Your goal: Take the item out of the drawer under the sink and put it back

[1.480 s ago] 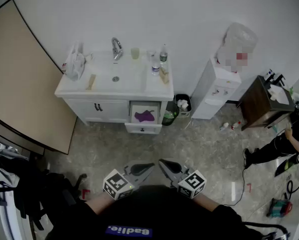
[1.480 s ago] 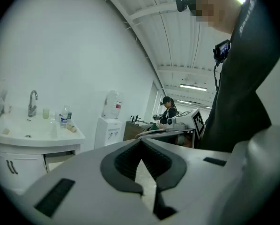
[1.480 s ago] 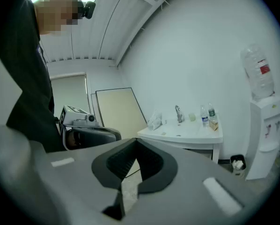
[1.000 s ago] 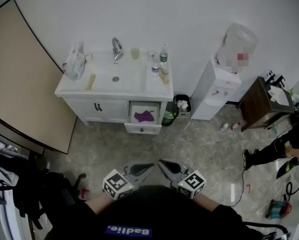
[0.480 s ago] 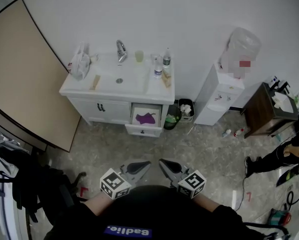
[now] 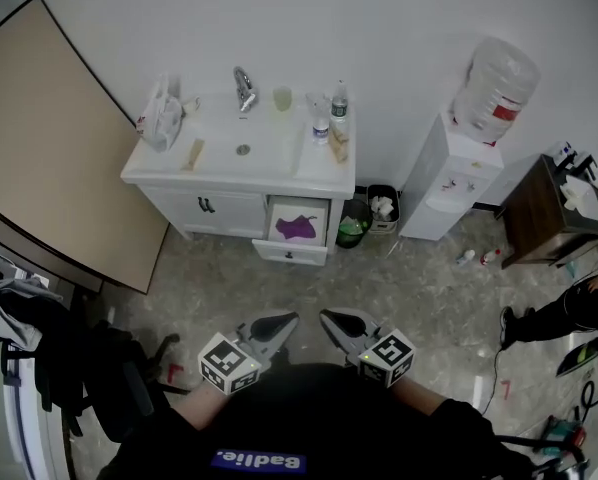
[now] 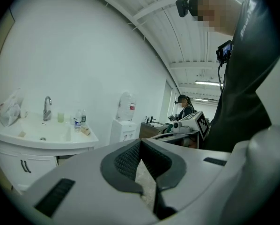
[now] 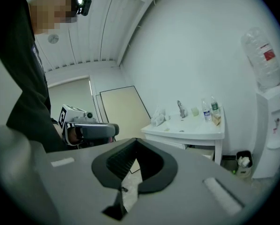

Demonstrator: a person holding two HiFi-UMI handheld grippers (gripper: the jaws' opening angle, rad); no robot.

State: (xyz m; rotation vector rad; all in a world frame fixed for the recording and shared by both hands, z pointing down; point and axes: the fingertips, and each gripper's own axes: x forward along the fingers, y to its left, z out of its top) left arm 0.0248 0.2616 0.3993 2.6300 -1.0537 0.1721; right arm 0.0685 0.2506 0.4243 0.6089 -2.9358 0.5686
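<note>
A white sink cabinet stands against the far wall. Its lower right drawer is pulled out, and a purple item lies inside it. Both grippers are held low in front of my body, well short of the cabinet. My left gripper is shut with nothing in it, its jaws meeting at the tips in the left gripper view. My right gripper is likewise shut and bare. The cabinet also shows in the gripper views.
Bottles, a cup and a plastic bag stand on the counter. A bin and a water dispenser are right of the cabinet. A beige board leans at the left. A brown table and a crouching person are at the right.
Both grippers have edged forward over the floor toward the cabinet, still shut. The cabinet sits slightly nearer and further right in the head view.
</note>
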